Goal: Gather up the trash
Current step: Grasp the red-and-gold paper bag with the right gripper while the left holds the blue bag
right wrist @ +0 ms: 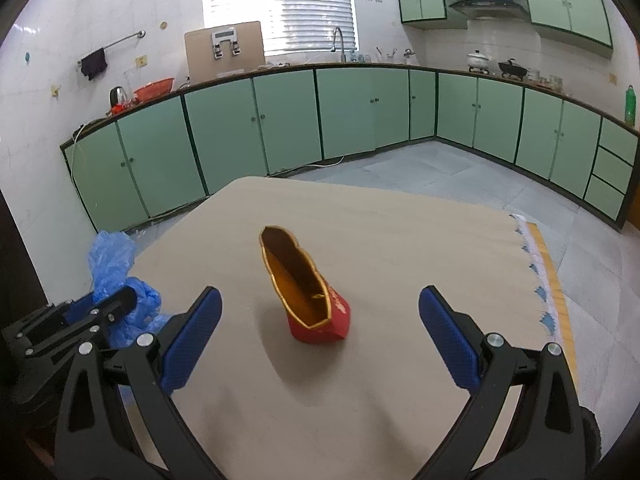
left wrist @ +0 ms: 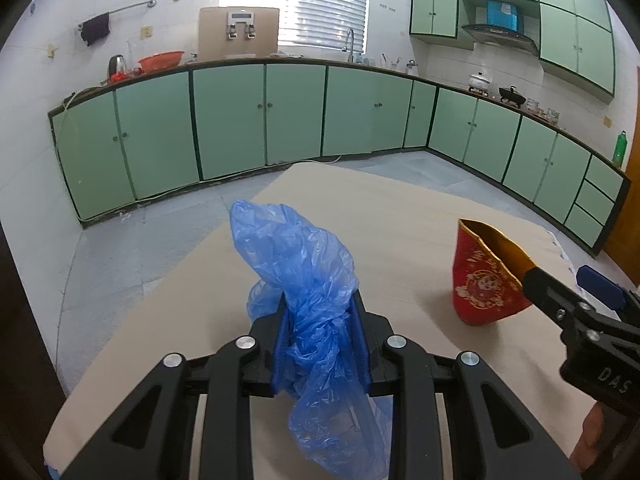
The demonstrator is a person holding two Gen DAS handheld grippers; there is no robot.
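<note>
Blue plastic bag (left wrist: 316,304), thin and crumpled, is pinched between the two blue pads of the left gripper (left wrist: 320,312) in the left wrist view. Its bunched top rises above the fingertips and its lower part hangs down between the black arms toward the near edge. The jaws are drawn close together on the plastic. Under them lies a table (left wrist: 400,208) with a beige cover. To the right a red packet (left wrist: 486,276) with a gold lining and gold print stands upright on the cover, its mouth open at the top. The right gripper (left wrist: 560,280) reaches in from the right edge; one black finger tip (left wrist: 536,284) overlaps the packet's near right edge, though whether it touches cannot be told from here. Green cabinets (left wrist: 228,116) line the far walls under a window with blinds.

From the right wrist view, the red packet (right wrist: 316,296) stands on the table (right wrist: 420,248) ahead of the right gripper (right wrist: 320,308), between its two blue pads (right wrist: 192,340) but well apart from both. These fingers are spread wide and hold nothing. At the left edge the left gripper (right wrist: 116,304) shows from the side, with the blue plastic bag (right wrist: 112,264) bulging above and beside its fingers, over the table's left edge.
</note>
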